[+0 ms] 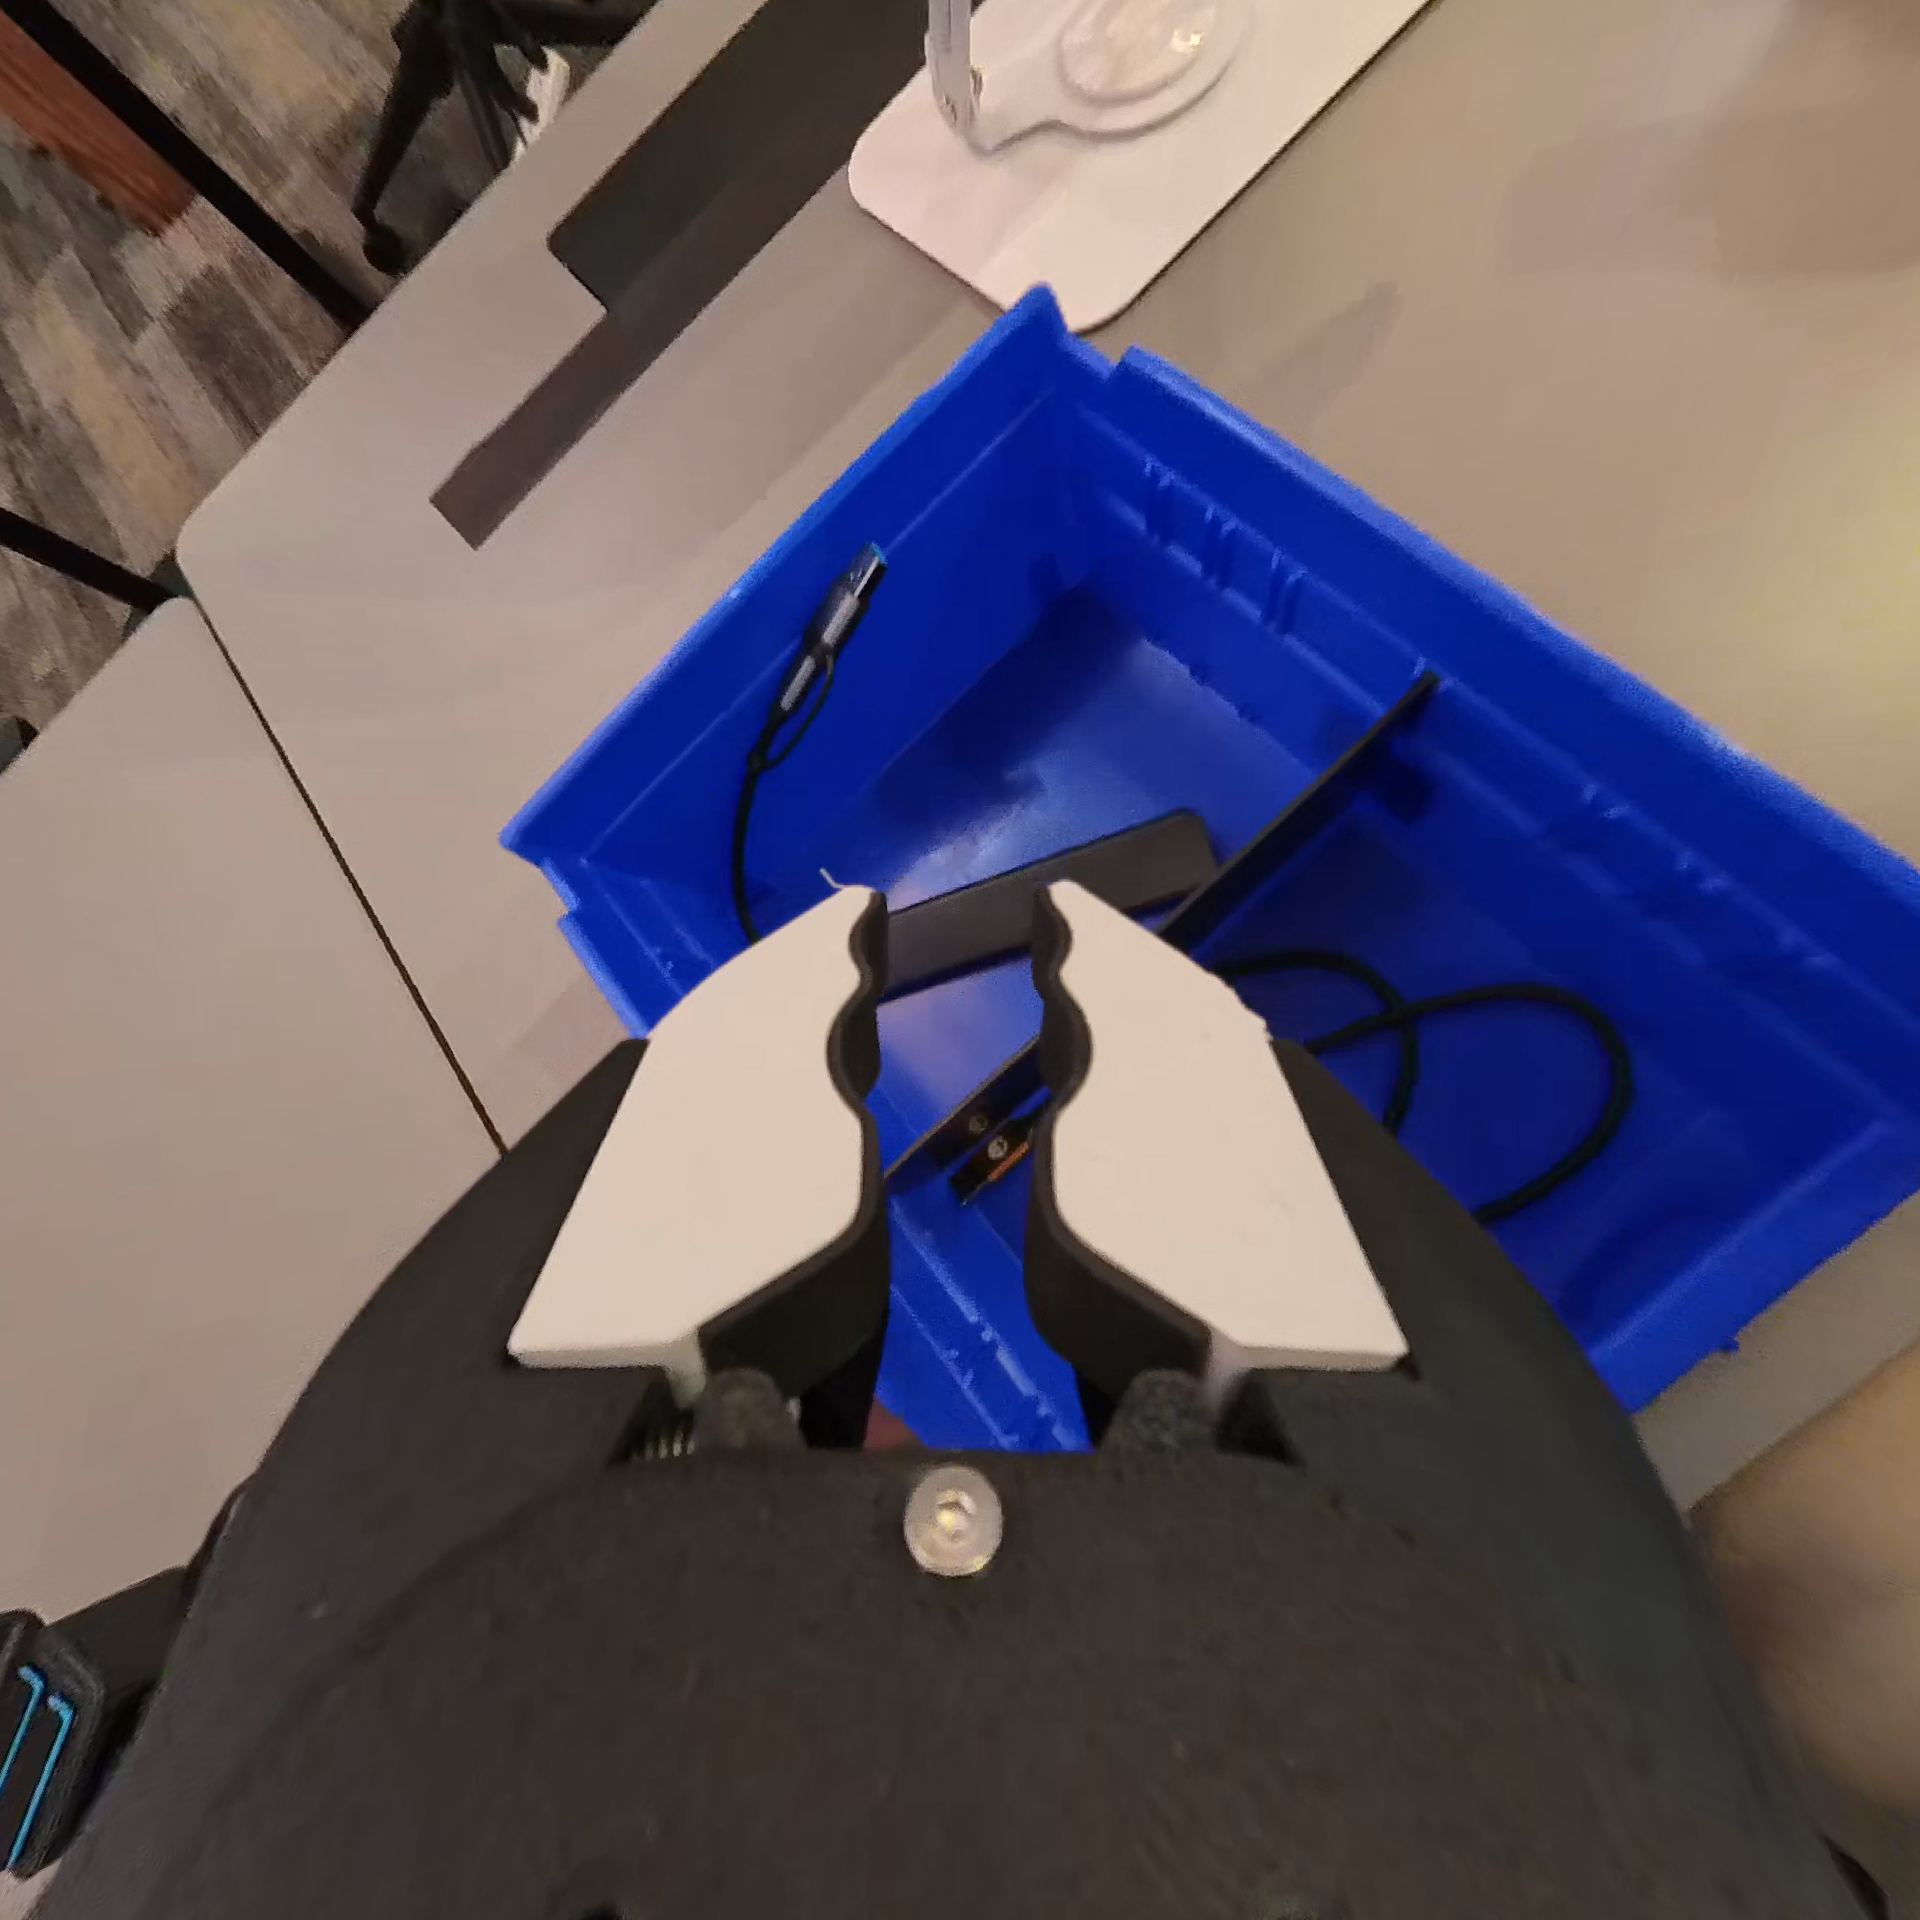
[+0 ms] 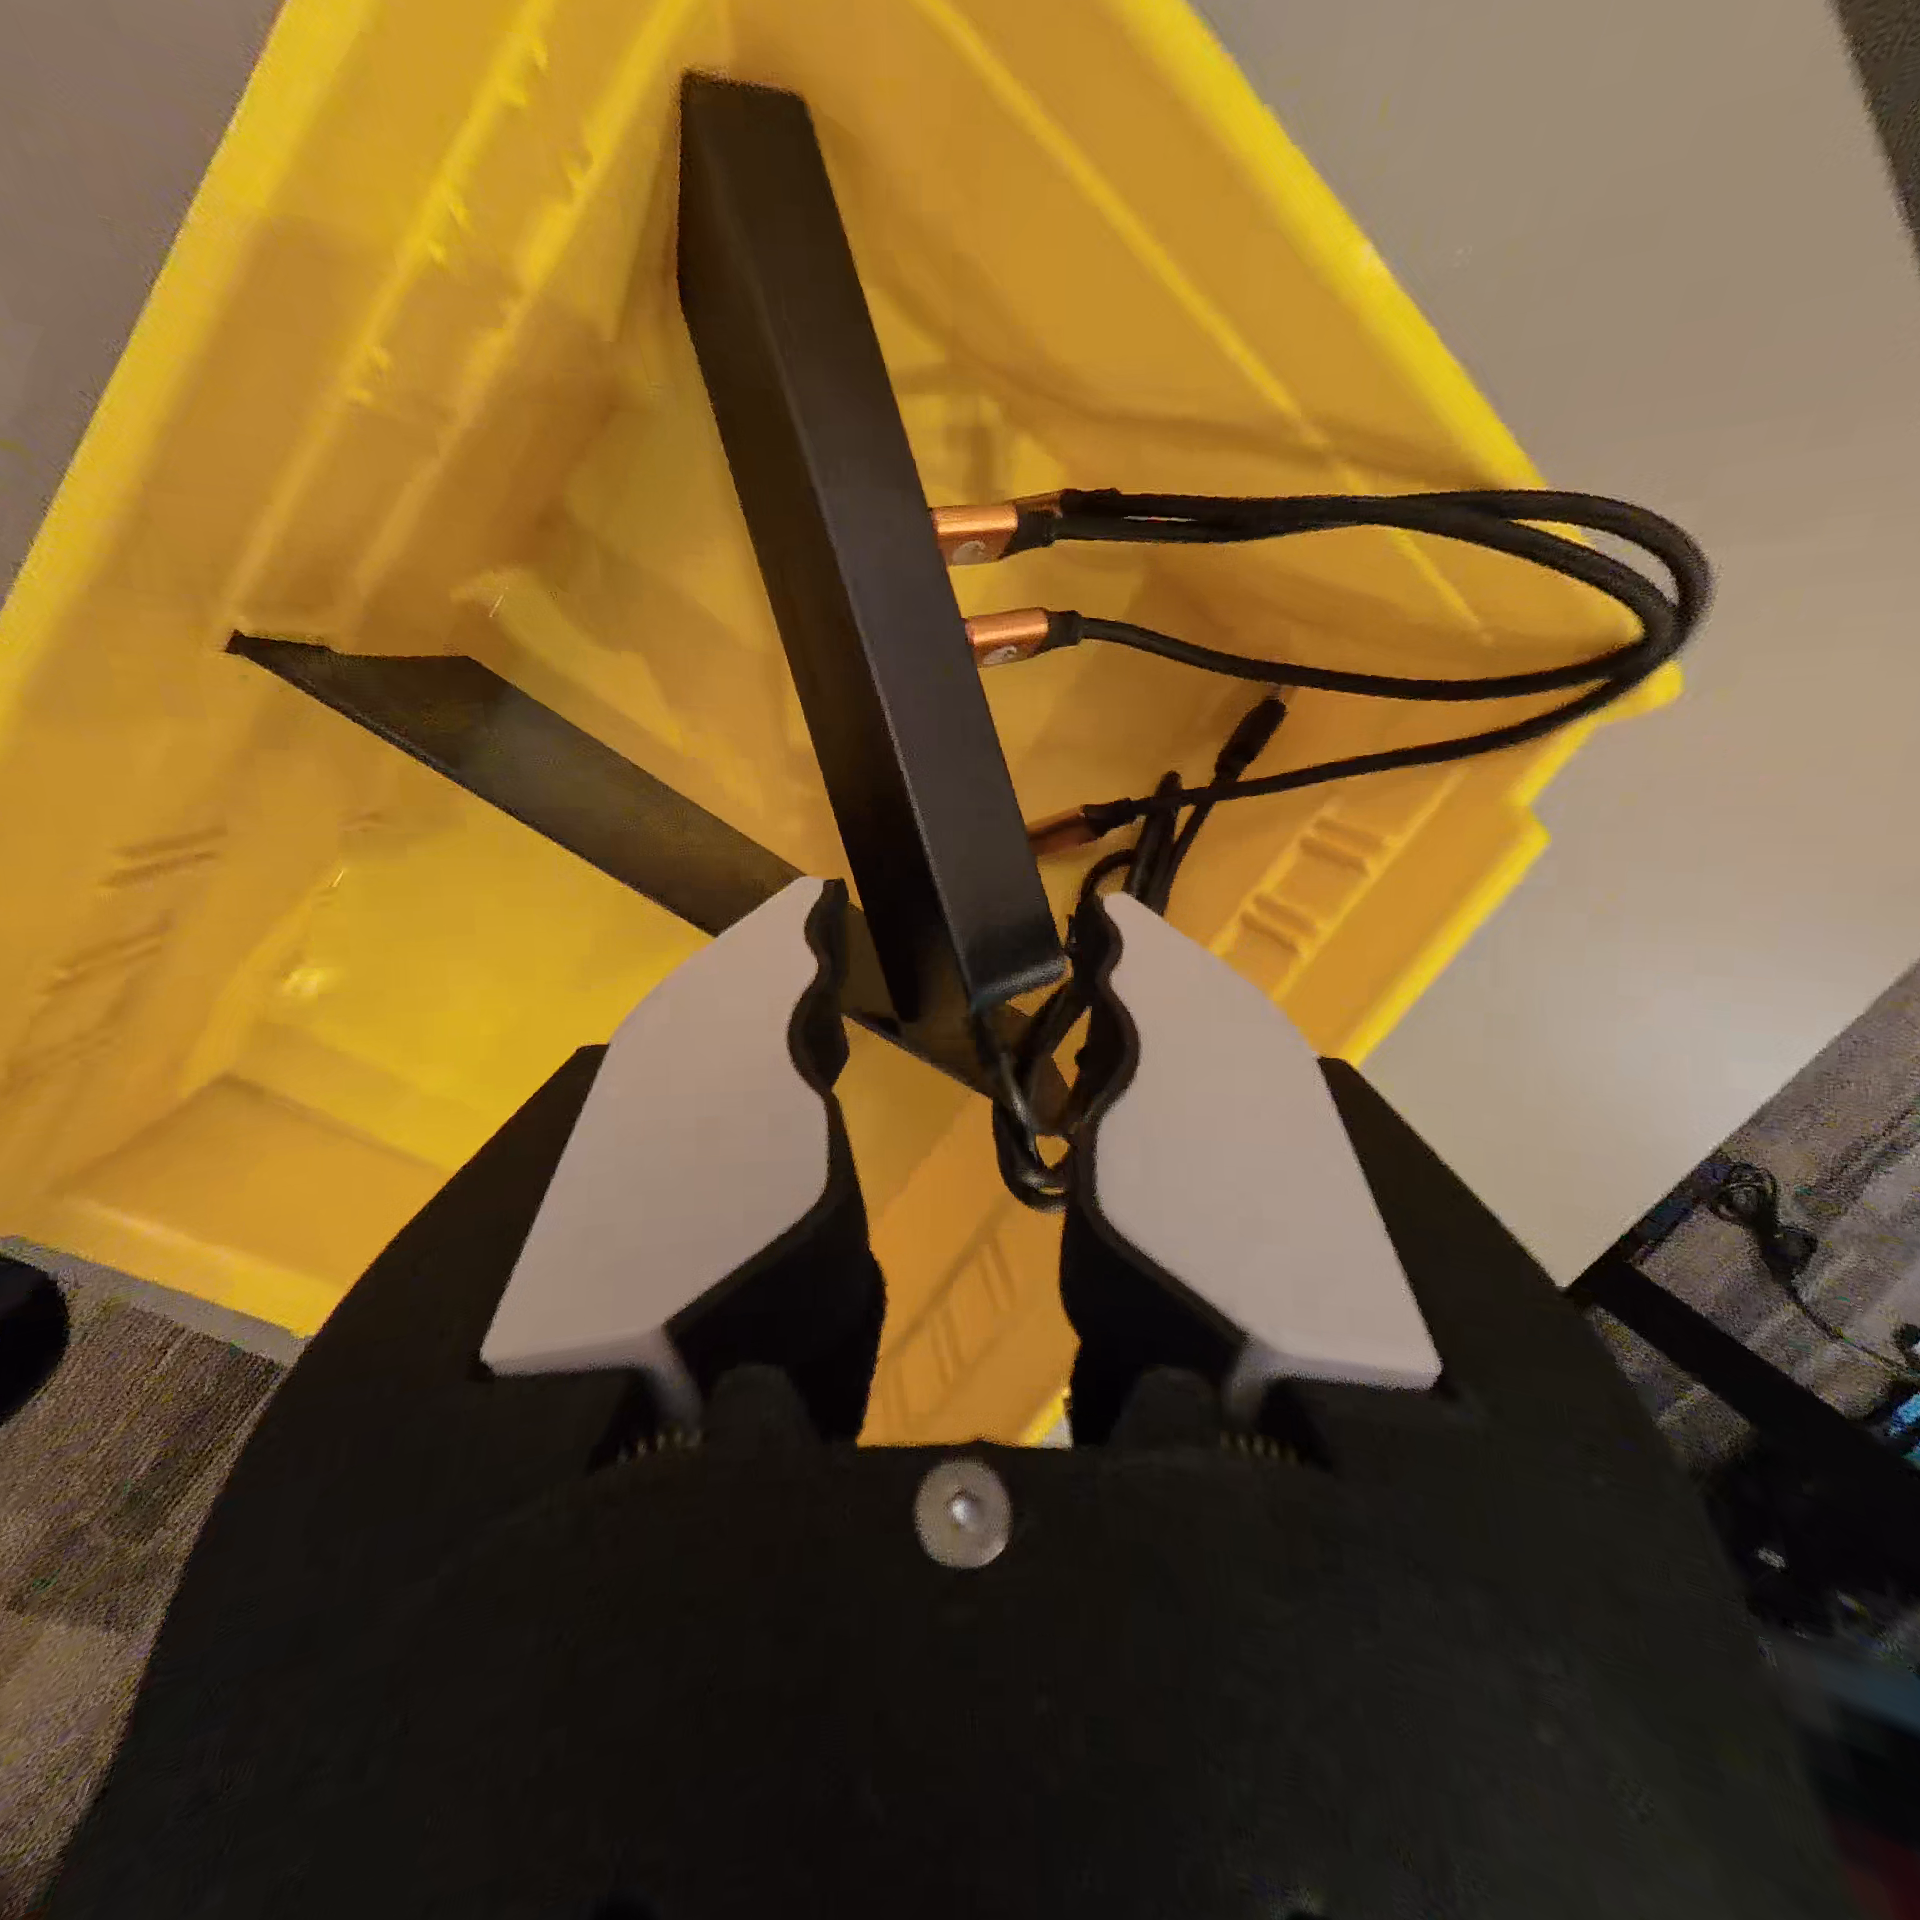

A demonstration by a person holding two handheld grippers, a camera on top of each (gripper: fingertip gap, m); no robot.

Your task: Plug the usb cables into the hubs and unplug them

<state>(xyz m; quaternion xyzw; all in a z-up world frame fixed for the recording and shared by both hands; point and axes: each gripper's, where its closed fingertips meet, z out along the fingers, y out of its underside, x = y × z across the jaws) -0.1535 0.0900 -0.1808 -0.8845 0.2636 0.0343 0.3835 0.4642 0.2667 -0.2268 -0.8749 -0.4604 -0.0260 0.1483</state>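
The right tool is pinching the black hub over the yellow bin, two copper plugs seated. The left tool, spread, is hovering over the blue bin near the counter's edge; steady the hub, pull plugs straight.

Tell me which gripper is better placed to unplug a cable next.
Probably the right gripper: it holds the long black hub, whose two copper-coloured plugs are seated. The left gripper reaches a flat black hub with no seated plug visible.
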